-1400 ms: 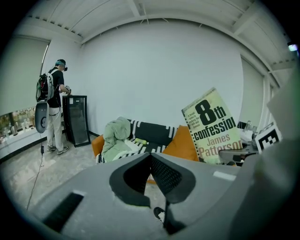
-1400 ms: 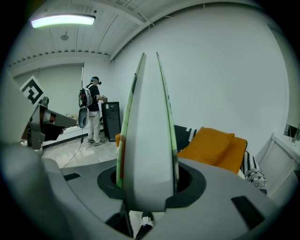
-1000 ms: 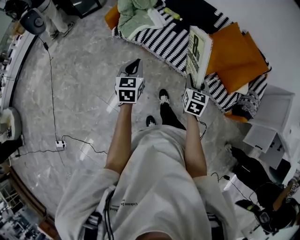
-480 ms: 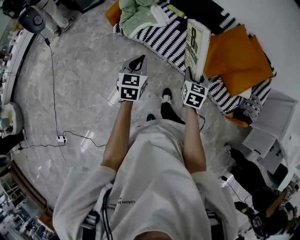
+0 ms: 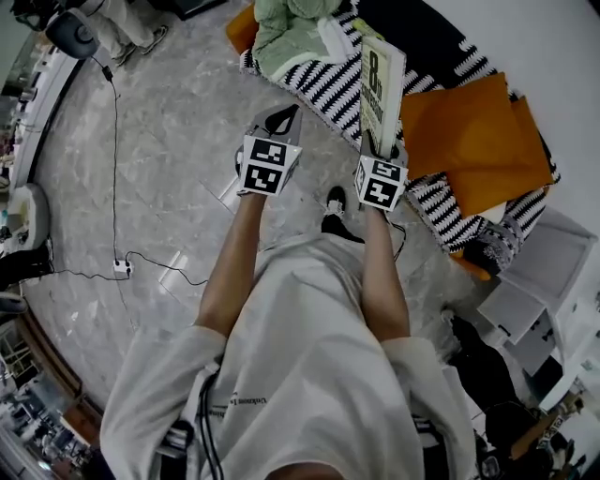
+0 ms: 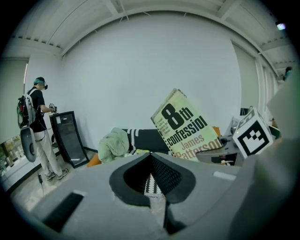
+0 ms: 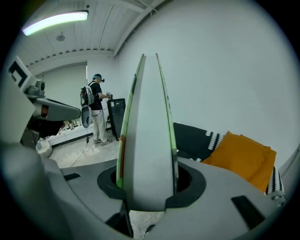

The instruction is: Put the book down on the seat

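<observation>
Both grippers have moved toward 12 o'clock in the head view since a second ago, and the book went with them, closer to the seat. The right gripper pinches the book by its lower edge. The jaws stand wide because the volume is thick, and it rises upright between them, probably so that it does not swing while carried. The left gripper, at 9 o'clock of the right one, has its jaws pressed together on nothing; I think it only accompanies. The book is not yet down. It hangs over the seat's striped throw, with orange cushions at 3 o'clock and a green bundle at 10 o'clock.
</observation>
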Demonstrator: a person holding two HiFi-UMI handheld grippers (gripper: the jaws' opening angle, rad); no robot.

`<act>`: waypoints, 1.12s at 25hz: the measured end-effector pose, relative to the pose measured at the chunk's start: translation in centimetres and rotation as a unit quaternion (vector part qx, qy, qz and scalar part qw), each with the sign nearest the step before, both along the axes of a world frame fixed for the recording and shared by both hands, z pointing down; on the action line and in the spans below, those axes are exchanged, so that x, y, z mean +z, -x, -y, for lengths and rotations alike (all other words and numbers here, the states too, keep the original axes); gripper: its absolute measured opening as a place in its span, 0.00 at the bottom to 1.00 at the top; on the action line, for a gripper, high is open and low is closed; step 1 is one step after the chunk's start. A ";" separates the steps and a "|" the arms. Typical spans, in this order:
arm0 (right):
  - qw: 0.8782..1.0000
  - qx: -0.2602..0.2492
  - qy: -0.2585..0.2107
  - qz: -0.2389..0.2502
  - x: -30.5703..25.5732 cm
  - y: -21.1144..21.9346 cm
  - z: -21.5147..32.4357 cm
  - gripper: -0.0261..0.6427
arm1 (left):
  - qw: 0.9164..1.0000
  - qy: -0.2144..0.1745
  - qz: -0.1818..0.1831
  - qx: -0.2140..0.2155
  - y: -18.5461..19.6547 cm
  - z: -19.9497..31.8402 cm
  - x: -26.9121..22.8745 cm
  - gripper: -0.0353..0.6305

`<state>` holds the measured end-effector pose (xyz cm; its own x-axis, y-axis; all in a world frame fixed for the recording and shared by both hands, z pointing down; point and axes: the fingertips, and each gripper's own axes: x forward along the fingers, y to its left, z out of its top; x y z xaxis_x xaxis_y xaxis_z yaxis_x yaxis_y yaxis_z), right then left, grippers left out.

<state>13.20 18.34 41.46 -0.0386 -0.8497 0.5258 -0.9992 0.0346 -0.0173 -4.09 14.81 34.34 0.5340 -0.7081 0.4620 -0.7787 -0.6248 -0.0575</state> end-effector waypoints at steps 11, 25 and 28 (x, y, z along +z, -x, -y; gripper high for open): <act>0.999 -0.054 -0.002 -0.002 0.5 0.3 6.7 0.29 | 0.999 0.002 0.029 -0.020 -1.4 3.7 0.5 0.06; 0.994 -0.098 0.013 -0.036 1.7 -3.8 9.5 0.29 | 0.998 0.007 0.024 -0.052 -5.3 7.8 0.6 0.07; 0.996 -0.086 0.013 -0.032 1.9 -5.5 9.1 0.29 | 0.999 0.008 0.019 -0.048 -6.7 7.8 0.7 0.07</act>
<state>18.75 9.21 43.35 -0.1489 -0.8198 0.5530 -0.9775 0.2067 0.0432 2.64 6.97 35.08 0.4457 -0.7479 0.4920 -0.8324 -0.5484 -0.0795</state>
